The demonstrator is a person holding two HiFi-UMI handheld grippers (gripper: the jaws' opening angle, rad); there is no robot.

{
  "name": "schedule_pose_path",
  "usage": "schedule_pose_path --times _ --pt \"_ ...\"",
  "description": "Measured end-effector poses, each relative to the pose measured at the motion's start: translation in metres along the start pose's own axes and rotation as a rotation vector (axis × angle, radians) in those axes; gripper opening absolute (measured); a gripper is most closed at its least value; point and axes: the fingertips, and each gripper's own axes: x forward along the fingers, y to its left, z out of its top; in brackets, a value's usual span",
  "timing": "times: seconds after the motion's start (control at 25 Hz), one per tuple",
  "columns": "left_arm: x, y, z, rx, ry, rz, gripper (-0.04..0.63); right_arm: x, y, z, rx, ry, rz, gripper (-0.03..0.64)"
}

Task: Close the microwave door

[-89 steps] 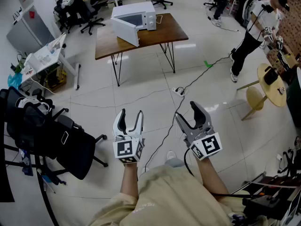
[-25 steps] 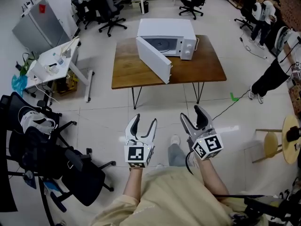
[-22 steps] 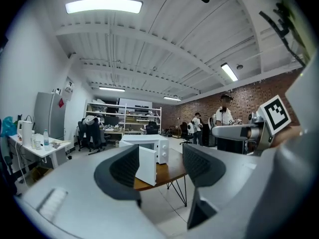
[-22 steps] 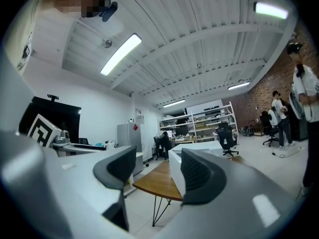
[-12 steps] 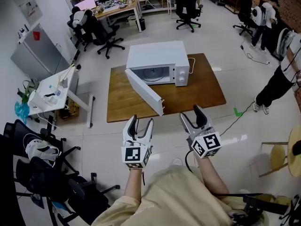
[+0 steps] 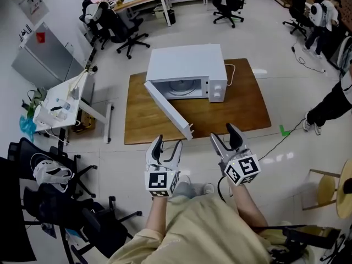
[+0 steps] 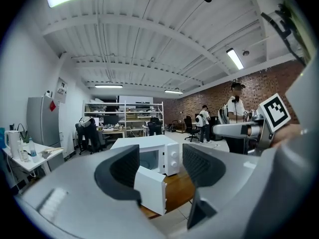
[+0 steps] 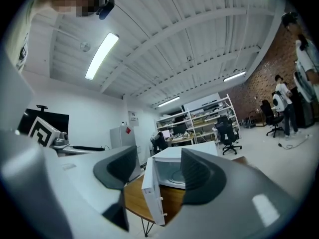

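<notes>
The white microwave door is standing open over the brown wooden counter, its free edge nearest the left tool. The right tool is hovering alongside. Both are half-open and empty.

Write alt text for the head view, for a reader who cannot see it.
A white microwave sits on a wooden table, its door swung wide open. In the foreground a person holds the left gripper and right gripper side by side, jaws apart and empty, clear of the door.
</notes>
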Motion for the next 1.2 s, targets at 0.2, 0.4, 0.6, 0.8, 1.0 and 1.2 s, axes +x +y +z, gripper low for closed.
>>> schedule_pose_path --times 0.2,0.4,0.6,0.8,1.0,1.2 --pt "0.031 0.034 -0.018 -0.01 -0.008 -0.011 0.275 0.035 -0.021 -0.028 -0.006 0.014 -0.027 0.268" --pt "0.074 0.099 -0.007 -0.032 -0.047 -0.038 0.275 0.105 -0.022 -0.03 -0.048 0.034 -0.055 0.267" --pt "0.108 0.141 -0.019 -0.044 -0.067 -0.065 0.275 0.157 -0.033 -0.032 -0.075 0.008 -0.089 0.267" --pt "0.138 0.198 -0.031 -0.072 -0.04 -0.082 0.275 0.234 -0.015 -0.052 -0.101 0.048 -0.055 0.265" --pt "0.155 0.242 -0.051 -0.093 -0.015 -0.109 0.275 0.296 0.009 -0.071 -0.126 0.064 -0.011 0.265" --pt "0.174 0.275 -0.081 -0.133 0.045 -0.088 0.275 0.318 -0.008 -0.092 -0.102 0.111 -0.036 0.265"
